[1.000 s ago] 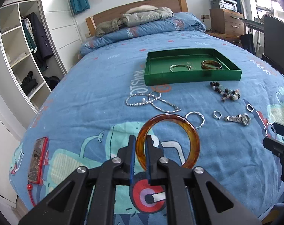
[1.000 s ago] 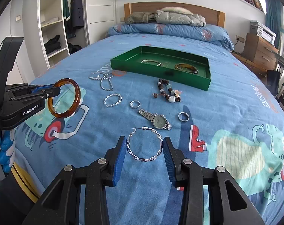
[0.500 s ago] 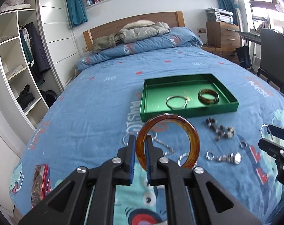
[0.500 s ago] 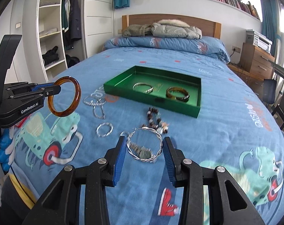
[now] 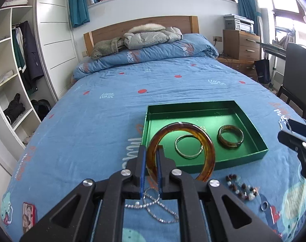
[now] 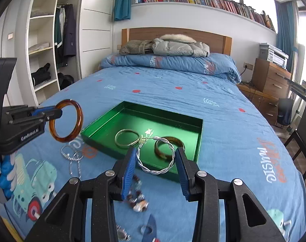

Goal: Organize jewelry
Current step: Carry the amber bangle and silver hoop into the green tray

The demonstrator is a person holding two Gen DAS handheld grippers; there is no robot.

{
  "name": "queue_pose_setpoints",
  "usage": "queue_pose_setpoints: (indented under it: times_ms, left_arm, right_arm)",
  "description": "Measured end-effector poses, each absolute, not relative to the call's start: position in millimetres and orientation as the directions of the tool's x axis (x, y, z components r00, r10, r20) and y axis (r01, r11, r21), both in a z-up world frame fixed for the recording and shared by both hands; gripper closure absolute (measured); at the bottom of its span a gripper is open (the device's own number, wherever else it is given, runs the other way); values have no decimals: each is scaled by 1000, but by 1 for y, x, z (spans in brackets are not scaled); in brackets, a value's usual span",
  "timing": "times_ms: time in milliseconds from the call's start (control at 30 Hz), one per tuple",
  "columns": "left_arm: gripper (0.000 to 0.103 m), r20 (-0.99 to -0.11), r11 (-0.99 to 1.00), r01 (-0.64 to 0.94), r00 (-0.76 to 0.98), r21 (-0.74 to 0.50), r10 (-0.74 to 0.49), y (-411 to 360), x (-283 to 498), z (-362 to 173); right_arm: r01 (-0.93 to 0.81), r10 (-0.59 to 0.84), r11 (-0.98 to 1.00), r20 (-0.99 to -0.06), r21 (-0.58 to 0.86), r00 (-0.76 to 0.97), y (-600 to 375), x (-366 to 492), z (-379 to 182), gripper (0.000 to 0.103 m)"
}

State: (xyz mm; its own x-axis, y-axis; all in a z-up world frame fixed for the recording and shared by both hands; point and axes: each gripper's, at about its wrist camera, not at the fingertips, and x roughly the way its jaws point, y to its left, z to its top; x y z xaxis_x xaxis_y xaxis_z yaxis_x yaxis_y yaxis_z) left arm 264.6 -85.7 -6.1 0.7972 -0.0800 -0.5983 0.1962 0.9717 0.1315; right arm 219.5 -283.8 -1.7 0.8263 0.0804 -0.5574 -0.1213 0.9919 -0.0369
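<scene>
Holding both tools above the blue printed bedspread (image 5: 104, 125), you have each one loaded with a piece of jewelry. Your left gripper (image 5: 151, 159) is clamped on the amber, translucent resin bangle (image 5: 205, 147); its blue pads pinch the left side of the ring, which stands upright in front of the near left corner of the shallow green rectangular tray (image 5: 254, 121). In the right wrist view the same bangle (image 6: 66, 126) hangs clear of the bedspread, left of the tray (image 6: 200, 133).

Your right gripper (image 6: 156, 159) is closed on the twisted silver wire hoop (image 6: 156, 170). The pads press the hoop from both sides, and it is held over the near edge of the tray.

Inside the tray, note two items lying flat:
- a thin pale metal bangle (image 5: 188, 146) near the middle;
- a dark brown mottled bangle (image 5: 230, 136) to its right.

Outside the tray, on the near bedspread, note:
- a string of brown and white beads (image 5: 241, 187), near right in the left wrist view;
- a small silver ring (image 5: 264, 205) just nearer than the beads;
- a sparkling silver chain (image 5: 153, 205), loosely looped below the left gripper.

A small red-framed card (image 5: 28, 216) lies at the near left edge of the bed.
</scene>
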Motion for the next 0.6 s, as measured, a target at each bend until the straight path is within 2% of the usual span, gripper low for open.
queue_pose_setpoints:
  times_ms: [333,600]
  left_arm:
    - [94,-663,972,210,744,107,-88,-123,348,-38]
    - [94,-675,970,201,735,135,-58,-146,400,-53]
  right_arm:
    - [-116,90,993,-615,-2,784,-297,315,-25,64]
    - [-90,95,995,-664,42,742,-303,389,-45,64]
